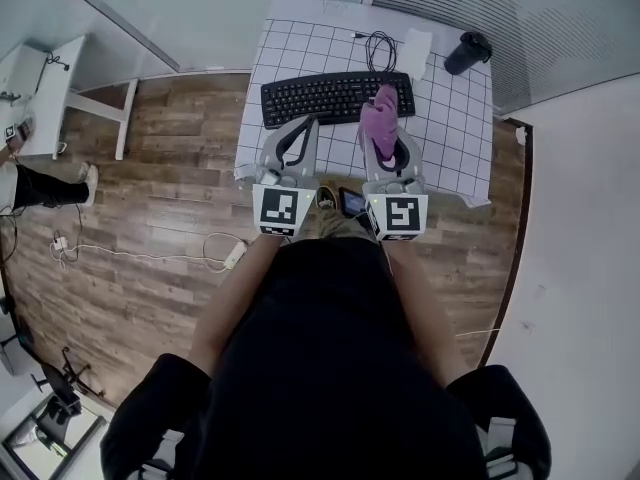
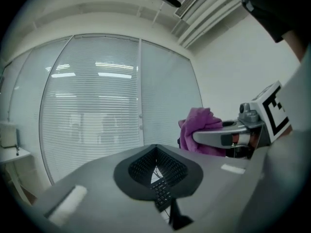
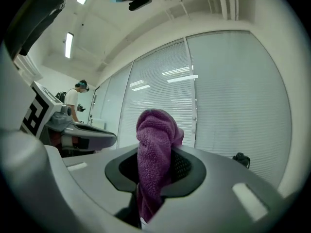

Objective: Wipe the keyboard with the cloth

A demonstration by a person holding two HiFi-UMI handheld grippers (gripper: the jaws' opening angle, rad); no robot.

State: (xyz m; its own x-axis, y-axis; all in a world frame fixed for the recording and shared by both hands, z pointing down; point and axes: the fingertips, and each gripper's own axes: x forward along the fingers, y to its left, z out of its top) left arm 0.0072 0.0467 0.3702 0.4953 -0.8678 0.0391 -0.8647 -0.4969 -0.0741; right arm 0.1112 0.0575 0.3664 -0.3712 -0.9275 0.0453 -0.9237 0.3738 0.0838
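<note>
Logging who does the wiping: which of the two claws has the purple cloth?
The right claw, on the head view's right: it is shut on the purple cloth. The left claw is shut with nothing between its jaws.

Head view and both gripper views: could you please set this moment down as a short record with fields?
Keyboard: black, lying on the gridded table; cable looped beyond its far edge.
Cloth: purple, bunched, standing up between the right gripper's jaws.
Left gripper: jaws shut, nothing held.
Right gripper: jaws shut on the cloth, facing the window blinds.
Contact: cloth not seen touching the keyboard.
Also on table: dark cup at the far right corner.
</note>
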